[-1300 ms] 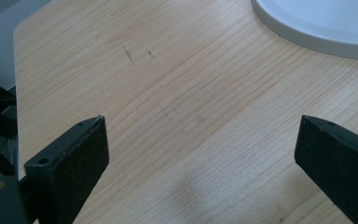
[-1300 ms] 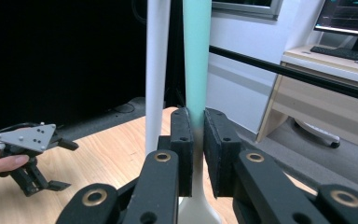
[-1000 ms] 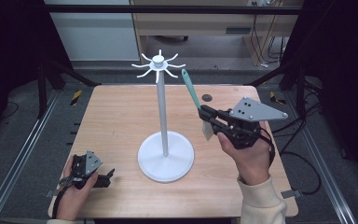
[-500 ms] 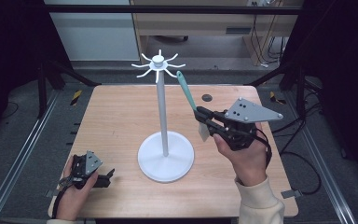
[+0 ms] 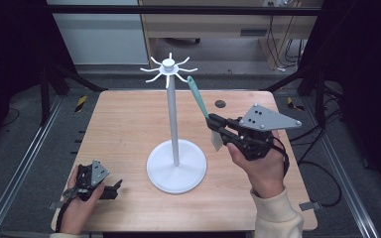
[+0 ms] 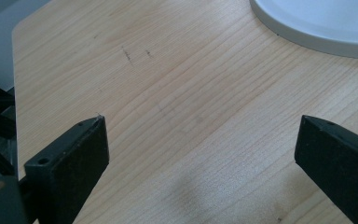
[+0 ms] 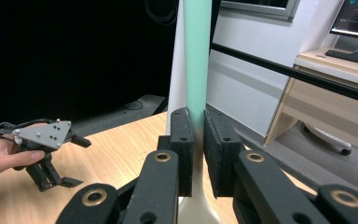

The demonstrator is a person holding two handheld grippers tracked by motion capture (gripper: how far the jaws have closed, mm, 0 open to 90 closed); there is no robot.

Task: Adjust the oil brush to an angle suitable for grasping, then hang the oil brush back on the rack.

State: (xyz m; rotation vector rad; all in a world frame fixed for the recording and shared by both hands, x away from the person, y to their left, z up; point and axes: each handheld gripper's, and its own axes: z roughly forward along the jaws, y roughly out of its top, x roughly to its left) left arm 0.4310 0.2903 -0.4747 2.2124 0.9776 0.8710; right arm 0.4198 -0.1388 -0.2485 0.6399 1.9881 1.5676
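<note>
A white hook stand (image 5: 172,119) rises from a round base (image 5: 176,168) at the table's middle, with a ring of hooks (image 5: 168,67) on top. My right gripper (image 5: 212,121) is shut on a utensil with a teal handle (image 5: 197,96) that tilts up toward the hooks; its pale blade (image 5: 216,141) hangs below the jaws. In the right gripper view the teal handle (image 7: 196,60) stands clamped between the jaws of my right gripper (image 7: 196,126), in front of the white pole (image 7: 176,70). My left gripper (image 5: 116,187) rests open at the table's front left, nothing between its fingers (image 6: 70,158).
The stand's base edge (image 6: 317,23) lies ahead of the left gripper. A small dark disc (image 5: 220,103) sits on the wooden table (image 5: 119,124) behind the right gripper. Black frame rails run along both sides. A desk and cables stand beyond the far edge.
</note>
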